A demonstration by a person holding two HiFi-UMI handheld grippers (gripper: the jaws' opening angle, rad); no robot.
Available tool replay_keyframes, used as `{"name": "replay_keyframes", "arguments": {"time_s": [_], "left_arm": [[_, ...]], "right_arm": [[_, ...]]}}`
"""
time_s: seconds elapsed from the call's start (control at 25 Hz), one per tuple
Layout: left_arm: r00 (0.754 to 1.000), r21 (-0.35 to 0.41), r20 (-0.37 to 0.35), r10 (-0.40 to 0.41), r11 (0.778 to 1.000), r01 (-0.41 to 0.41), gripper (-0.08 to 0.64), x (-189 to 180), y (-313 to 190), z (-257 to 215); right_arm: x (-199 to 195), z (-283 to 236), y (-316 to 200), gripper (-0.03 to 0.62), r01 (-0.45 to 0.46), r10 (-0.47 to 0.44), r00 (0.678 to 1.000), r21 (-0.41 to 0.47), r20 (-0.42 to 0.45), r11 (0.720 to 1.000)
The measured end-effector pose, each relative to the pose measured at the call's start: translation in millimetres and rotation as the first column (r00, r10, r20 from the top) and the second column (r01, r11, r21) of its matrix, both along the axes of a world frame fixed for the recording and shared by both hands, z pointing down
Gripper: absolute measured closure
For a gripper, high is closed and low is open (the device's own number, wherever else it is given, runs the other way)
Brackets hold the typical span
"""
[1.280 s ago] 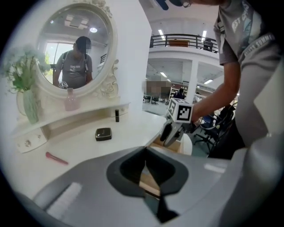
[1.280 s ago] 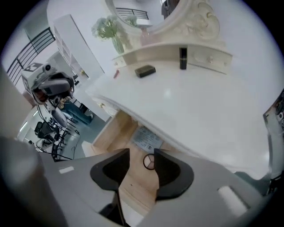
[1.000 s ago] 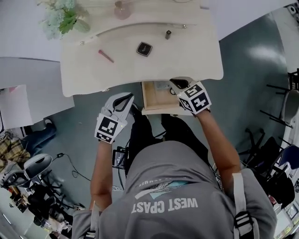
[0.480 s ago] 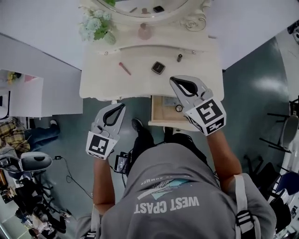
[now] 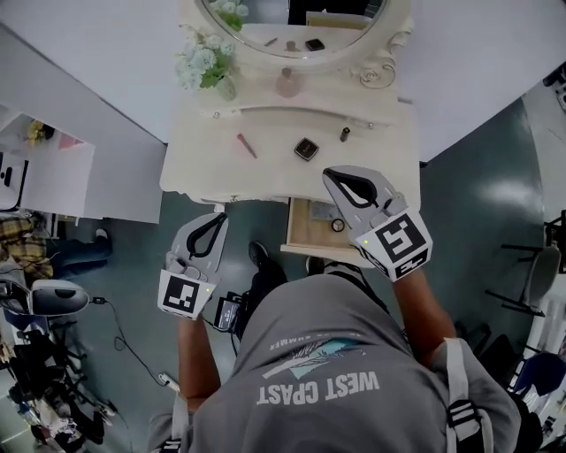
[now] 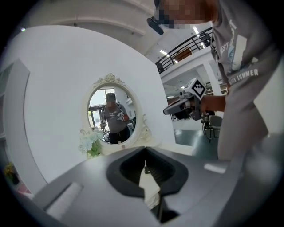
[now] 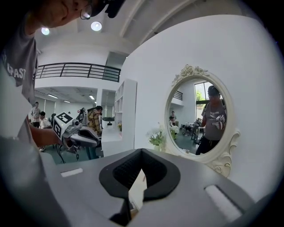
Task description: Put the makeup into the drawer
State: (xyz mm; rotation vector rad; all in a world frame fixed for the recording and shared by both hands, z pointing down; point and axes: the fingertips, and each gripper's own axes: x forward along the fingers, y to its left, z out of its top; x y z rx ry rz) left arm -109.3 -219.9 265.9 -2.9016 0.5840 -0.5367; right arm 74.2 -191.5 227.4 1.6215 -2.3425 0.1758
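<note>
On the cream vanity table lie a pink lip pencil, a black square compact and a small dark tube. Below the table's right part a wooden drawer stands pulled out, with small items at its back. My right gripper is shut and empty, raised over the drawer and the table's front edge, and points toward the mirror. My left gripper is also shut and empty, in front of the table's left front edge. Each gripper view shows the other gripper: the right one and the left one.
An oval mirror with an ornate frame stands at the table's back, with a vase of flowers and a pink bottle before it. A white cabinet stands left of the table. Cluttered gear and cables lie on the floor at left, chairs at right.
Both grippers have risen, the right one up from the open drawer to table height. The head view has shifted, so that the mirror now shows. Both stayed shut.
</note>
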Motion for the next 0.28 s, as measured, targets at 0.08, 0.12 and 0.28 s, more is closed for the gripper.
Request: {"name": "replay_keyframes", "arguments": {"time_s": [0.08, 0.12, 0.28], "left_arm": [[1.0, -0.005, -0.023, -0.01, 1.0, 0.009, 0.557, 1, -2, -12], [0.999, -0.006, -0.037, -0.016, 1.0, 0.016, 0.558, 1, -3, -18], [0.997, -0.024, -0.068, -0.037, 0.999, 0.036, 0.557, -6, -4, -39]], "right_arm": [[0, -16, -1, 0.594, 0.01, -0.01, 1.0, 0.009, -0.012, 1.0], [0, -23, -3, 0.594, 0.016, -0.015, 1.0, 0.015, -0.019, 1.0], [-3, -46, -2, 0.594, 0.024, -0.024, 0.999, 0.024, -0.024, 0.999]]}}
